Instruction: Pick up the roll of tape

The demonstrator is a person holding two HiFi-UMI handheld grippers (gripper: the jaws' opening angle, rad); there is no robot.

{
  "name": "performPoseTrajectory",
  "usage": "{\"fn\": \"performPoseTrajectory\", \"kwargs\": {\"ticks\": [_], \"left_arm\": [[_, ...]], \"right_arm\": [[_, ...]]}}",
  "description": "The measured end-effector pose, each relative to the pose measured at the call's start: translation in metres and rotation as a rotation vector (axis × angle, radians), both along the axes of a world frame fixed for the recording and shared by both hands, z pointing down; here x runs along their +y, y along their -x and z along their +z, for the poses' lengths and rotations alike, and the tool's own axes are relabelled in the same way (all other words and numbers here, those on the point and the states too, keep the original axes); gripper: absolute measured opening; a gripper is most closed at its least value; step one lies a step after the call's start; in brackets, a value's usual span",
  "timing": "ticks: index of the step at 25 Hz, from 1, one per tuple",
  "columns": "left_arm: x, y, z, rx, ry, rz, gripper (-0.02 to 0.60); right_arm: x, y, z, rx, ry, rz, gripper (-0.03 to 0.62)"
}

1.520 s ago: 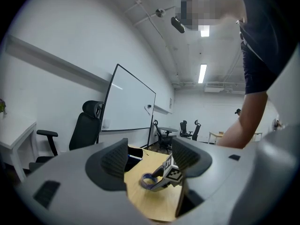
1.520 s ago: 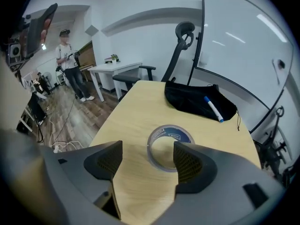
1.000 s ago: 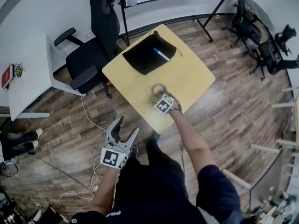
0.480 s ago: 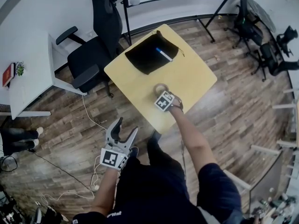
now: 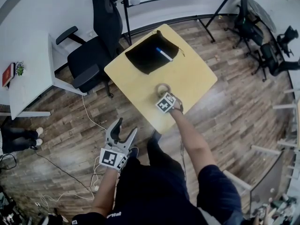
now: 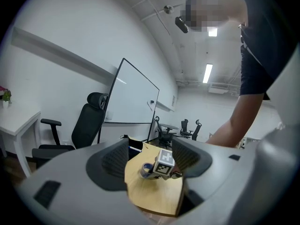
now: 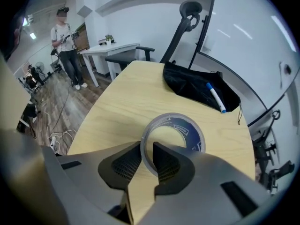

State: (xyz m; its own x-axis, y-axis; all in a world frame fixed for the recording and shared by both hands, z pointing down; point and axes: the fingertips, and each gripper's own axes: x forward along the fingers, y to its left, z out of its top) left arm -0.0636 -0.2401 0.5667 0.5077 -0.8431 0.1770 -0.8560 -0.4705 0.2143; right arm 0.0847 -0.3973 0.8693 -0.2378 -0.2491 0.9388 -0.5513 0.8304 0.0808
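Nearest the person, the left gripper [image 5: 125, 130] hangs over the plank floor [image 5: 70, 135], off the table's near edge at about 7 o'clock from it. Its jaws are spread wide with nothing between them, so it plays no part for now.

A little farther on, at about 12 o'clock from the person, the right gripper [image 7: 146, 159] points steeply down over the near part of the pale yellow wooden table [image 5: 187, 74]. Its jaws have just been closing. One sits inside the grey roll of tape with the blue inner face [image 7: 186, 130] and the other outside, clenched on the near wall of the ring. The roll looks to be lying flat on the tabletop, close to the near edge.

I'd say the reach and the grip are done and the lift is what remains. The hold is on one thin wall only, so the roll may swing or tilt as it comes up.

Beyond the roll, at about 11 o'clock from it, a black cloth bag [image 5: 147, 55] lies on the far corner of the table, with a white marker with a blue cap [image 5: 162, 54] on top of it. Past the table at 10 o'clock stands a black office chair [image 5: 96, 41].
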Motion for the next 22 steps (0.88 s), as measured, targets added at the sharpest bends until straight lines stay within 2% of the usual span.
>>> {"fn": "performPoseTrajectory", "kwargs": {"ticks": [4,7,17,22], "left_arm": [[0.001,0.0,0.001,-0.018,-0.006,0.014,0.282],[0.001,-0.002,0.002,-0.014,-0.005,0.013,0.282],[0.001,-0.011,-0.009,-0.004,-0.036,0.045,0.282],[0.003,-0.015,-0.011,-0.006,-0.039,0.059,0.282]], "right_arm": [[-0.008,-0.011,-0.011,-0.041,-0.085,0.057,0.077],[-0.012,-0.011,-0.026,-0.145,-0.132,0.104,0.075],[-0.031,-0.018,-0.119,-0.454,-0.402,0.257,0.074],[-0.032,-0.027,-0.155,-0.611,-0.458,0.361,0.066]]}}
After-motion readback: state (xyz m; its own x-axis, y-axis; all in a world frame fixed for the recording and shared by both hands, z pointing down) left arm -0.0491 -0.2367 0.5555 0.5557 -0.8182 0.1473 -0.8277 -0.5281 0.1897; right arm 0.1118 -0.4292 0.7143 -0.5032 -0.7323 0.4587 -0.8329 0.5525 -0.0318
